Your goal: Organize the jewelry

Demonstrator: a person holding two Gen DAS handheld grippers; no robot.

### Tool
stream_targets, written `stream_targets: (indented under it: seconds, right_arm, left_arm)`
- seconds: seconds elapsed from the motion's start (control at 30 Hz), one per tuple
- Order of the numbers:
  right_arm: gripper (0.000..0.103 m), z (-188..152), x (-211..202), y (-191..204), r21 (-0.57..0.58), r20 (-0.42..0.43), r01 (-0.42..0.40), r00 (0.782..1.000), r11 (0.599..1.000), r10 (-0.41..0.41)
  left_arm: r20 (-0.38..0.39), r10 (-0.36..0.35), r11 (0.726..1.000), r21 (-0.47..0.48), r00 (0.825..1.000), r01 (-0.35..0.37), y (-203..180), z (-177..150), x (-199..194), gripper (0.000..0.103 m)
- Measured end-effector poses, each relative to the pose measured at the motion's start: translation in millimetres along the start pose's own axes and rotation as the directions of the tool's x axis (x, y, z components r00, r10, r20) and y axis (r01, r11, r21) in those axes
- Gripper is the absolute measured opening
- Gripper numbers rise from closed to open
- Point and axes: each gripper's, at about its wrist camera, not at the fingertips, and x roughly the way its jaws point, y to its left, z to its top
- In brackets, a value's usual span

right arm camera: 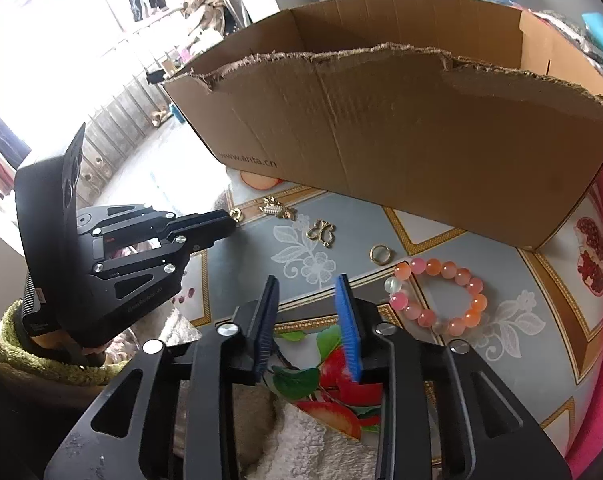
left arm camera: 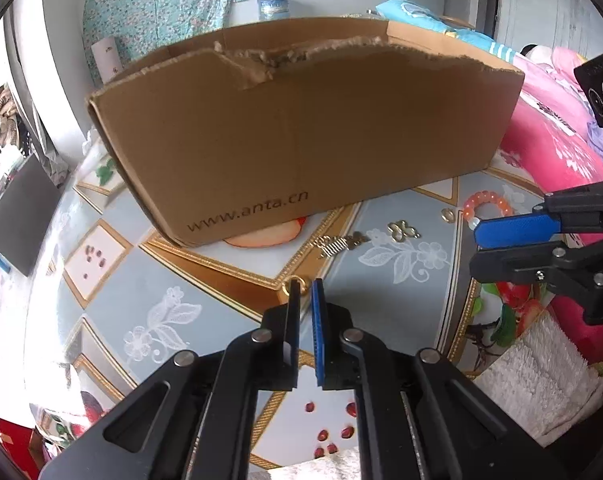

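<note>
Spread loose over a flower-patterned tablecloth (right arm camera: 533,360), in front of a cardboard box (right arm camera: 401,128) with a torn top edge: a bracelet (right arm camera: 439,298) of orange and pink beads, a gold ring (right arm camera: 380,255) just beside it, a looped gold charm (right arm camera: 321,233) further left, then a cluster of gold pieces (right arm camera: 277,209) close to the foot of the box. All lying flat and apart from one another, none in the box as far as can be seen.

At the far left of the row, a second small gold ring (right arm camera: 236,213), right at the tips of the left gripper (right arm camera: 231,220). Jaws there all but closed, only a thin slit showing between the pads. Cannot tell whether the small ring is pinched or merely touched.

Right gripper (right arm camera: 307,280) angled down above the cloth, near the bracelet, jaws partly apart, nothing between the blue pad and the black one.

Pale towel (left arm camera: 541,376) at the near edge of the table. Fuzzy green sleeve (right arm camera: 41,360) behind the left gripper.
</note>
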Motion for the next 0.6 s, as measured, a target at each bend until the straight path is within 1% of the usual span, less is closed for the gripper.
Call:
stream_targets:
  seconds: [0.03, 0.1, 0.13, 0.33, 0.5, 0.6]
  right_arm:
    - [0.036, 0, -1, 0, 0.002, 0.006, -0.009, 1.000, 1.000, 0.009]
    - [0.037, 0, -1, 0, 0.005, 0.010, -0.020, 1.000, 1.000, 0.020]
    - [0.037, 0, 0, 0, 0.006, 0.011, -0.025, 1.000, 1.000, 0.025]
    - [0.037, 0, 1, -3, 0.018, 0.021, -0.032, 0.999, 0.999, 0.031]
    - [0.037, 1, 2, -5, 0.026, 0.023, -0.035, 0.999, 0.999, 0.034]
    - [0.037, 1, 2, -3, 0.029, 0.023, -0.036, 0.999, 0.999, 0.035]
  left_arm:
    - [0.005, 0.003, 1.000, 0.003, 1.000, -0.003, 1, 0, -1, 0.007]
    - [0.003, 0.012, 1.000, 0.009, 1.000, -0.012, 3, 1, 0, 0.018]
    - [-0.001, 0.012, 1.000, 0.013, 1.000, -0.012, 4, 2, 1, 0.020]
    - [-0.007, -0.006, 1.000, 0.021, 1.000, 0.006, 9, 5, 8, 0.020]
    - [-0.004, -0.026, 0.999, 0.036, 1.000, 0.026, 5, 6, 11, 0.020]
    - [-0.018, -0.041, 0.998, 0.042, 0.999, 0.041, 5, 7, 11, 0.020]
